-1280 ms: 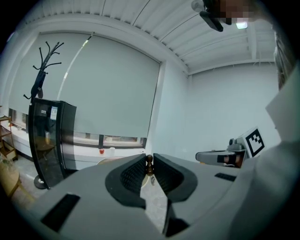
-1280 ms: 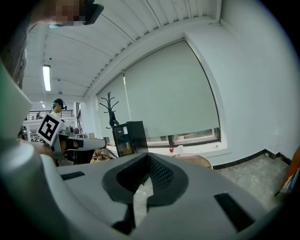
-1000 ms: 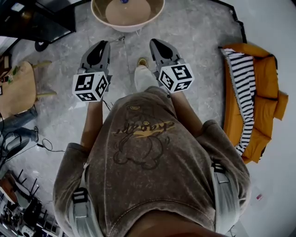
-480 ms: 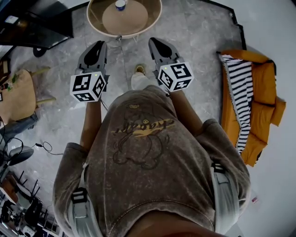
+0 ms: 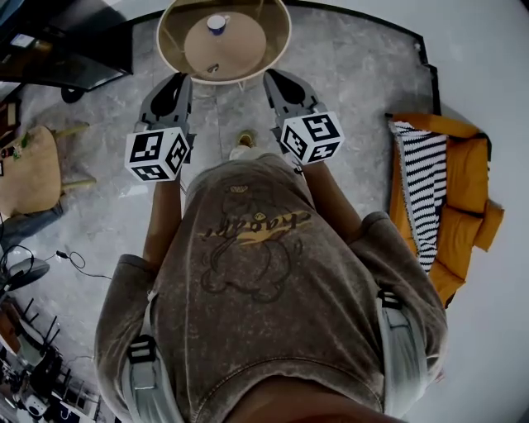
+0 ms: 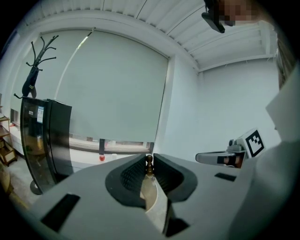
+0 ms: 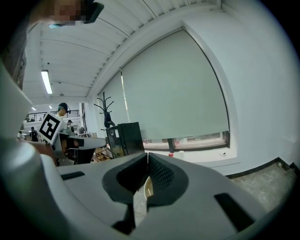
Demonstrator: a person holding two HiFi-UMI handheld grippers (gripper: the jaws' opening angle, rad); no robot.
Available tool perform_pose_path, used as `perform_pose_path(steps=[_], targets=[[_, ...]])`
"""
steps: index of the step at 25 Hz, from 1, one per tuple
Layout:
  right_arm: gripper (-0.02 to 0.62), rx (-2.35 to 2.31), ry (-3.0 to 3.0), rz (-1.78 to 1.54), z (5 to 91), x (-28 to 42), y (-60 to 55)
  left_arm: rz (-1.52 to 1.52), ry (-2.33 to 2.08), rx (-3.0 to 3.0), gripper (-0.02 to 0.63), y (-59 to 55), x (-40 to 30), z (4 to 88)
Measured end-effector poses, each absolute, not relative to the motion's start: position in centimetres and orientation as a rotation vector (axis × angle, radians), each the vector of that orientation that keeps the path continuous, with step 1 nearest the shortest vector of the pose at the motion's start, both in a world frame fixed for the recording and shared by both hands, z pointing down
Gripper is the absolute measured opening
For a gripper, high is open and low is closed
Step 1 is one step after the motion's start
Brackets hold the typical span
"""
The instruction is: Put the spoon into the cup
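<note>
The left gripper (image 6: 149, 156) has its jaws closed down on the spoon (image 6: 149, 164). Only a thin slit is left between the pads, and the spoon's dark knobbed end pokes out just past the tips. The right gripper (image 7: 148, 153) has its jaws pressed together at the tips, with nothing between them.

Looking down from above, the two grippers are side by side, a little apart. Both point at the round table (image 5: 277, 51), and their tips are at its near rim. The spoon's free end slants out from the left gripper's tips over the near part of the table top.

The cup (image 5: 216, 23), white with blue at its mouth, stands upright on the far half of that table top. It is well apart from the spoon and from both grippers.

On the near side of the table stands the person (image 5: 256, 240) holding the grippers, in a brown shirt with a cartoon print.

Off to the table's right, an orange cushion (image 5: 467, 165) lies on the grey floor (image 5: 355, 74) with a striped cloth (image 5: 423, 182) draped over it. To the table's left, and nearer the person, is a wooden stool (image 5: 25, 165).

In the left gripper view, a black cabinet (image 6: 44, 140) stands at the left with a coat stand (image 6: 35, 70) rising behind it. Both are set against a wide pale blind (image 6: 108, 89).
</note>
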State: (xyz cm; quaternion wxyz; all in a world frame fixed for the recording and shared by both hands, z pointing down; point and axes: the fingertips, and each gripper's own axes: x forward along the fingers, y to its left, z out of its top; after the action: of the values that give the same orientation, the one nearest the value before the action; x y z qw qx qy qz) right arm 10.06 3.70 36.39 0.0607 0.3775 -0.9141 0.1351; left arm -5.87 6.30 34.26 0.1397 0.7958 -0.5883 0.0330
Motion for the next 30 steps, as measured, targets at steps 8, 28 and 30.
perform_pose_path(steps=[8,28,30], targets=[[0.018,1.086,-2.786,0.425,36.9,10.5,-0.1,0.106,-1.776,2.261,0.061,3.5,-5.7,33.8],[0.018,1.074,-2.740,0.459,37.8,4.9,-6.0,0.122,-1.712,2.292,0.061,-4.1,-10.4,33.9],[0.018,1.088,-2.733,0.459,38.0,4.8,-6.7,0.128,-1.695,2.295,0.061,-5.0,-10.4,34.4]])
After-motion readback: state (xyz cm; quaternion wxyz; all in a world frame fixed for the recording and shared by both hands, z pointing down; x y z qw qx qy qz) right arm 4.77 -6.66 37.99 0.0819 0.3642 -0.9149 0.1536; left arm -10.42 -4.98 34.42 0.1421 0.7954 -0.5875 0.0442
